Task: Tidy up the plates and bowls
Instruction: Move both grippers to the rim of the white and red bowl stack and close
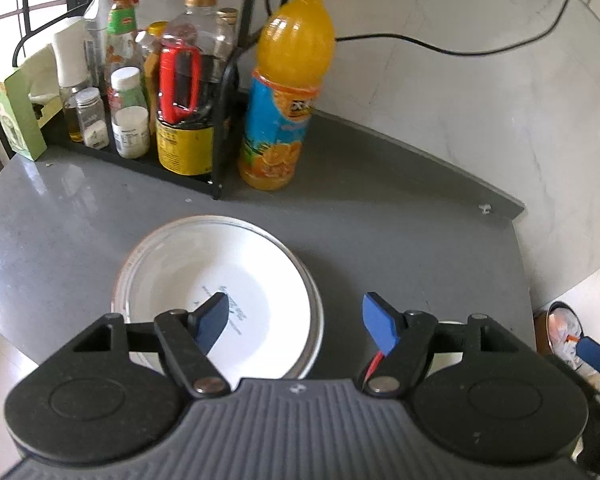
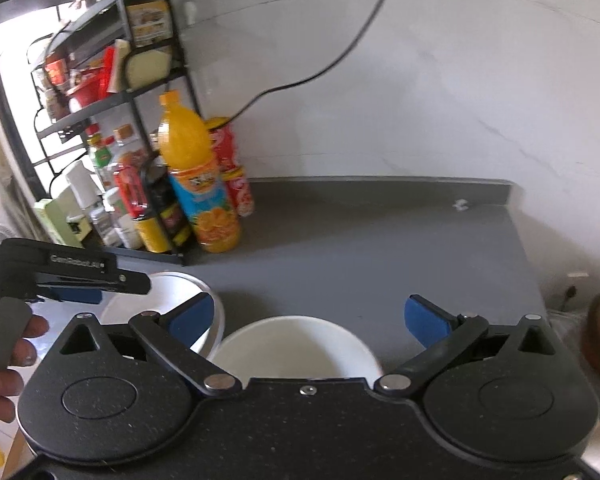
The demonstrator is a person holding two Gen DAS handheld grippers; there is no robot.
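The surface [image 1: 380, 220] looks like smooth grey stone with a dull sheen, catching window glare toward nine o'clock. The plate [image 1: 172, 276] is glossy white glazed ceramic with a silvery rim. The bowl [image 2: 296, 344] is smooth white, softly shiny. The juice bottle [image 1: 288, 80] at twelve o'clock is clear glossy plastic with a printed film label. The rack [image 1: 220, 160] is thin matt black metal. The left gripper [image 1: 296, 320] has matt black plastic arms, a ribbed grey body, blue rubbery fingers [image 1: 380, 320] and bright metal pivots. The wall [image 1: 480, 100] is polished veined marble.
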